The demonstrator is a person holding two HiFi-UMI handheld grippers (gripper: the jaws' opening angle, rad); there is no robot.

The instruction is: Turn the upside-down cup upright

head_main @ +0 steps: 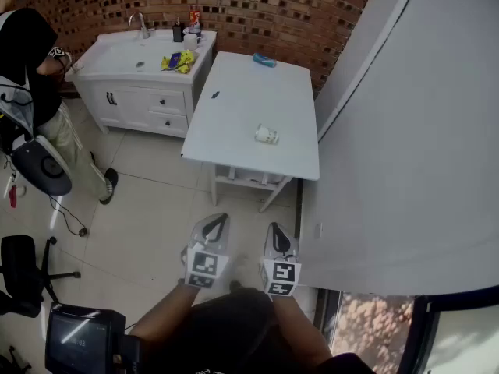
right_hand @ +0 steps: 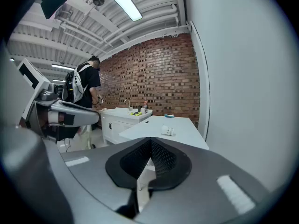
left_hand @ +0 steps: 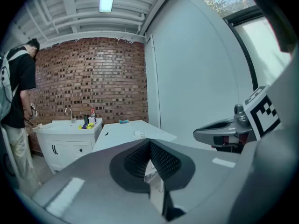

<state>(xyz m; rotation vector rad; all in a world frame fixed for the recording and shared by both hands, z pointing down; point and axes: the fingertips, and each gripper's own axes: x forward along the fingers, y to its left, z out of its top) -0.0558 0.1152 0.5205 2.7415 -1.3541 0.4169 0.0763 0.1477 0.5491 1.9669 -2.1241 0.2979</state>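
I hold both grippers low and close to my body, side by side, pointing slightly downward. My left gripper has its ribbed black pads pressed together with nothing between them. My right gripper, just beside it, is likewise closed on nothing. In the left gripper view, the right one shows off to the right of my fingertips.

The cup sits well ahead of both sets of fingertips, untouched, on the white table, near the table's right edge and a little right of my right fingers' line. It is too small for me to tell how it stands.

Farther beyond it, at the table's far end, lies a small blue thing. Ahead and left of my left fingers, a white sink cabinet stands against the brick wall, with a person at its left side.
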